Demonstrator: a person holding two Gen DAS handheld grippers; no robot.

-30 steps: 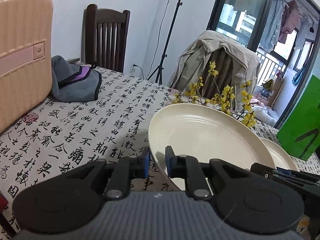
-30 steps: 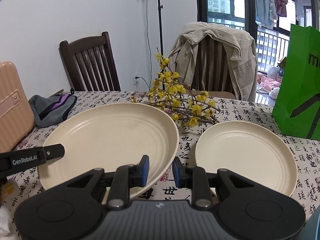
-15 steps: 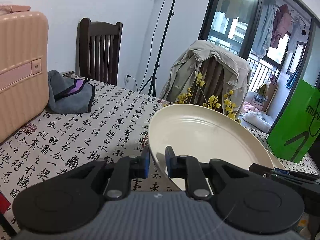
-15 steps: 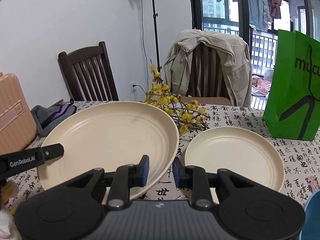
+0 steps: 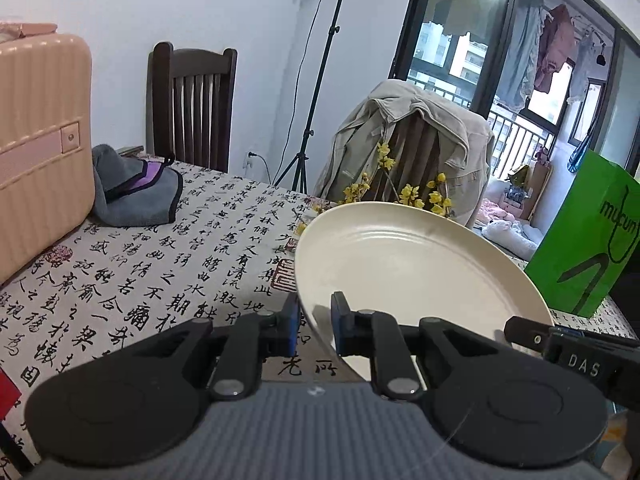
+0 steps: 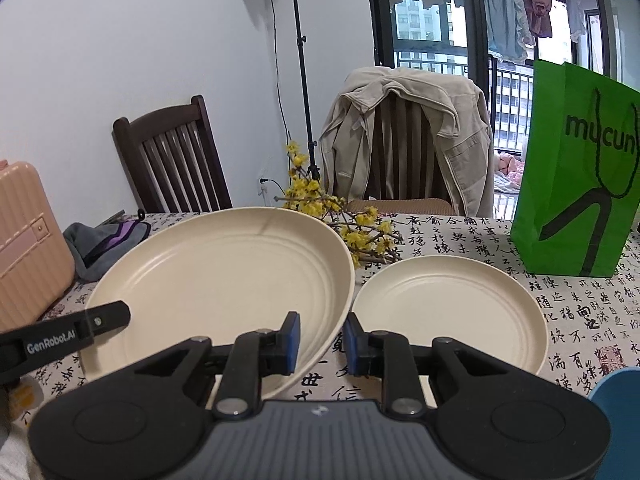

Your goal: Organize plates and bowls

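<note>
Both the left gripper and right gripper have their fingers clamped on opposite rims of a large cream plate, held tilted above a table draped in calligraphy-print cloth. A smaller plate lies at 3 o'clock of it, a green bag at 1 o'clock; wooden chairs line a white wall.

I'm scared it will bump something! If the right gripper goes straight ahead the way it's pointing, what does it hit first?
The right gripper already has the big plate rim between its fingers, so that comes first. Straight beyond lie the yellow flowers, though depth is hard to judge.
</note>
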